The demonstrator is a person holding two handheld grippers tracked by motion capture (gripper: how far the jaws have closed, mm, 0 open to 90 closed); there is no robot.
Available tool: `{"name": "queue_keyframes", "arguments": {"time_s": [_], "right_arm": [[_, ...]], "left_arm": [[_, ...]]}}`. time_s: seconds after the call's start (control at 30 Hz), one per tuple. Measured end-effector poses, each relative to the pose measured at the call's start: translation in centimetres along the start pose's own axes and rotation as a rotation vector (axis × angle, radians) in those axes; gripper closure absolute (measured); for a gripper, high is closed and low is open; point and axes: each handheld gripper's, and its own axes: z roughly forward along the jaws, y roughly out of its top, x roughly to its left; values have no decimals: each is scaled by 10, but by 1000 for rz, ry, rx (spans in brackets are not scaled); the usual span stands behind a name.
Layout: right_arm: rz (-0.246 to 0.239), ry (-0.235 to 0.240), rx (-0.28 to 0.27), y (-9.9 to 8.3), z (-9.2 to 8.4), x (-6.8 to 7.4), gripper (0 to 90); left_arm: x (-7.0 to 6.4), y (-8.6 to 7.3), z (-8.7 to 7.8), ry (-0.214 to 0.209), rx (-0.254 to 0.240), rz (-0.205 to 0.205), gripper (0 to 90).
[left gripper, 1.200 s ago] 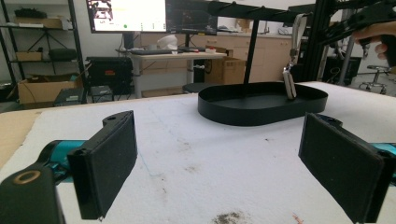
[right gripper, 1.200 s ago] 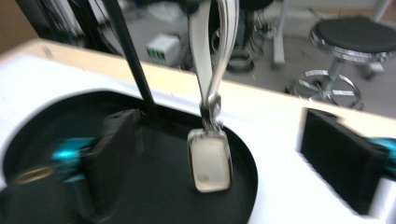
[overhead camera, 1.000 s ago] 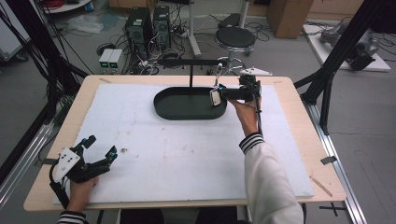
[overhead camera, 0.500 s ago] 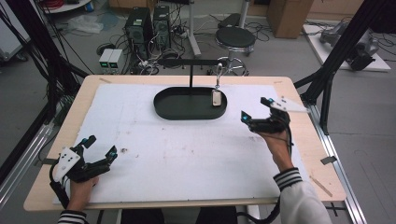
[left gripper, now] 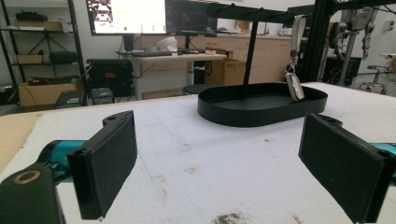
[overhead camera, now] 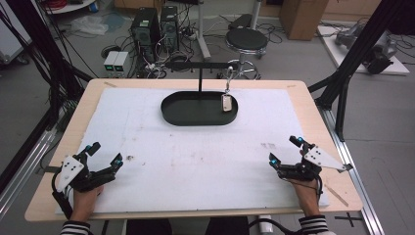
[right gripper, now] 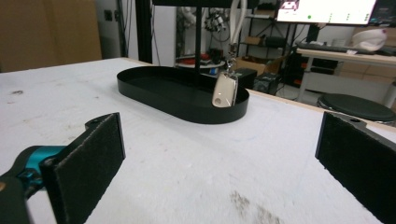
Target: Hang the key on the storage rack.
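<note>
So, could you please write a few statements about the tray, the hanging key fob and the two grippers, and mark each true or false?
1. The key fob hangs from the stand's crossbar over the black tray. True.
2. The right gripper is shut on the fob. False: it is open, near the table's front edge.
3. The left gripper is open. True.
4. The tray is round and white. False: it is oval and black.

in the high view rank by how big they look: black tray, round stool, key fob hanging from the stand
1. black tray
2. round stool, though it stands farther off, so its true size is unsure
3. key fob, clearly smallest
</note>
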Motion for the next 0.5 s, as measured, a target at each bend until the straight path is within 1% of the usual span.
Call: {"name": "queue_keyframes", "arguments": {"time_s": [0.03,0.07,0.1,0.13,0.17,0.33,0.4,0.43,0.5], "right_arm": [[2,-3,-12,-4,-2,-1,3],[2,-3,-12,-4,-2,-1,3],[21,-6,-6,-11,-3,0,3],[21,-6,-6,-11,-3,0,3],[28,-2,4,-17,-2,0,3],[18,-7,-8,-18,-3,1,4],[23,-8,-9,-18,-3,1,4],[25,-17,-15,-18,-4,0,4],[31,-16,-10,-18,-4,0,4]], "left_arm": [[0,0,0,0,-1,0,120],[0,0,0,0,0,0,120],[0,0,0,-1,1,5,120],[0,0,0,-1,1,5,119],[0,0,0,0,0,2,120],[0,0,0,0,1,4,120],[0,0,0,0,-1,1,120],[0,0,0,0,-5,3,120],[0,0,0,-2,-5,3,120]]}}
